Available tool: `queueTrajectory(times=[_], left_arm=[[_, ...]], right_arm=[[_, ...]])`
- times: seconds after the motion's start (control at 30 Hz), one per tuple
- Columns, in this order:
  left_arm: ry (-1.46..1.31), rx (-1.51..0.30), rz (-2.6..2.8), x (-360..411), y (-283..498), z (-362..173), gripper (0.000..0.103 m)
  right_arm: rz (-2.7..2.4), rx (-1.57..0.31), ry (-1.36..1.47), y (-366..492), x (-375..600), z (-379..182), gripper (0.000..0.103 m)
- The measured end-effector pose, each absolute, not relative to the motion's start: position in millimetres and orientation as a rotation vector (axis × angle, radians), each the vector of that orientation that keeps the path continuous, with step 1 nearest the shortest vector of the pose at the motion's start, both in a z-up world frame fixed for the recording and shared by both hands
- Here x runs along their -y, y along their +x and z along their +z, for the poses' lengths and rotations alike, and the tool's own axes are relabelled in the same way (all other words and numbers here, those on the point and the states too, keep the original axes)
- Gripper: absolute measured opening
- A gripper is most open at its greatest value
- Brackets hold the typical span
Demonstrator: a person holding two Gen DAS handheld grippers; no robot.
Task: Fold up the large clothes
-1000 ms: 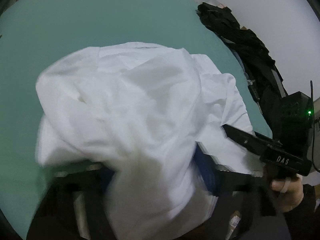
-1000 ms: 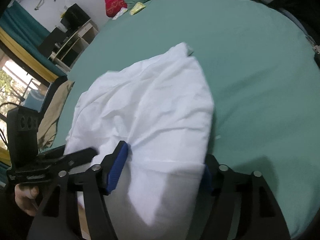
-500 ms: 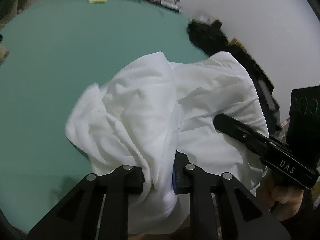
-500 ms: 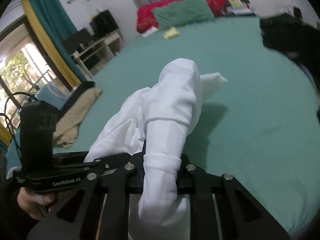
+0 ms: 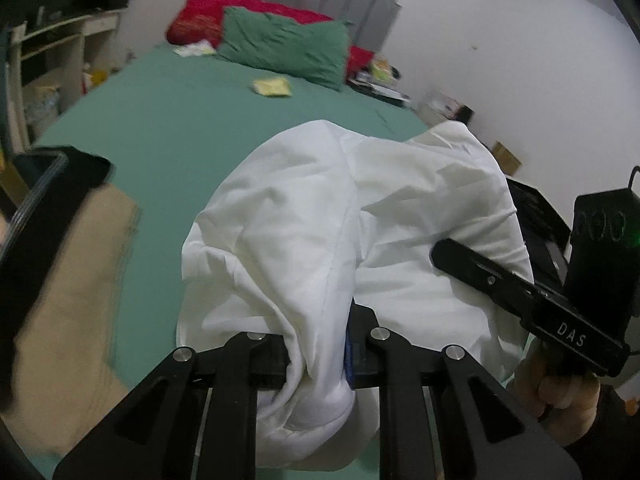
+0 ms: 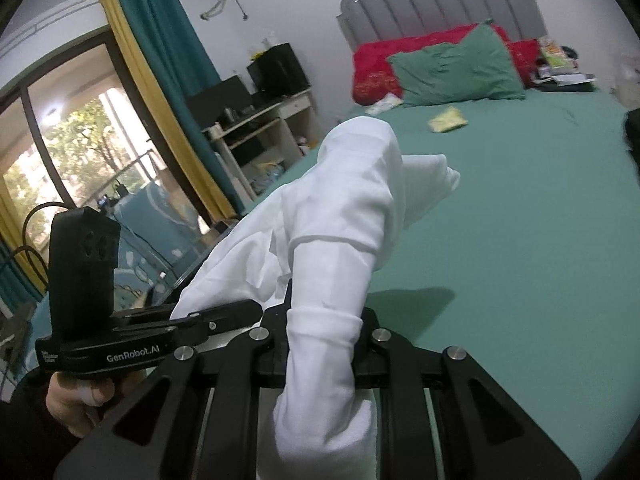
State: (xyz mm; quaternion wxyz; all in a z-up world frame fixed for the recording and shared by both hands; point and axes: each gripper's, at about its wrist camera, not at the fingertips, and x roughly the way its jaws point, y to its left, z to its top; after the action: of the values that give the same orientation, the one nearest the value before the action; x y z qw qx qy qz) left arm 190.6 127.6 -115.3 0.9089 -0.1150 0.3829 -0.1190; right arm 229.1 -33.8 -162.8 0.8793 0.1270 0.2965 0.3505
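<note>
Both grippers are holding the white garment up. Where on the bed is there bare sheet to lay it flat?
Widest bare green sheet: between the white garment and the yellow packet near the green pillow. Crowded: tan cloth at one edge, dark pile at the other.

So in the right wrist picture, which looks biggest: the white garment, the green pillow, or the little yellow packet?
1. White garment, though it's nearest the camera, so that's unsure.
2. Green pillow.
3. Yellow packet, clearly smallest; it lies near the pillow.
</note>
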Motion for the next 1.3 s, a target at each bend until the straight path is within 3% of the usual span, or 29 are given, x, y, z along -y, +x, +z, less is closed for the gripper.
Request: queueTrajectory(times=[0.17, 0.33, 0.43, 0.5, 0.63, 0.9, 1.3], left_arm=[[-0.205, -0.826, -0.166, -180, 220, -130, 0.019], [-0.270, -1.025, -0.036, -224, 245, -193, 0.022], [-0.332, -1.075, -0.028, -238, 250, -207, 0.028], [-0.300, -1.060, -0.034, -241, 252, -205, 0.038], [-0.291, -1.078, -0.017, -238, 257, -210, 0.040], [-0.293, -1.035, 0.028, -233, 230, -201, 0.051], [-0.292, -0.966, 0.134, -226, 163, -179, 0.052]], right_arm=[[0.763, -0.676, 0.300, 263, -18, -188, 0.018], [0.758, -0.897, 0.318, 297, -61, -257, 0.019], [0.700, -0.966, 0.311, 302, -68, -293, 0.034], [0.703, -0.966, 0.357, 305, -59, -304, 0.038], [0.709, -0.980, 0.308, 304, -53, -298, 0.048], [0.586, -1.064, 0.229, 293, -19, -280, 0.086], [0.544, -1.110, 0.190, 219, 57, -262, 0.089]])
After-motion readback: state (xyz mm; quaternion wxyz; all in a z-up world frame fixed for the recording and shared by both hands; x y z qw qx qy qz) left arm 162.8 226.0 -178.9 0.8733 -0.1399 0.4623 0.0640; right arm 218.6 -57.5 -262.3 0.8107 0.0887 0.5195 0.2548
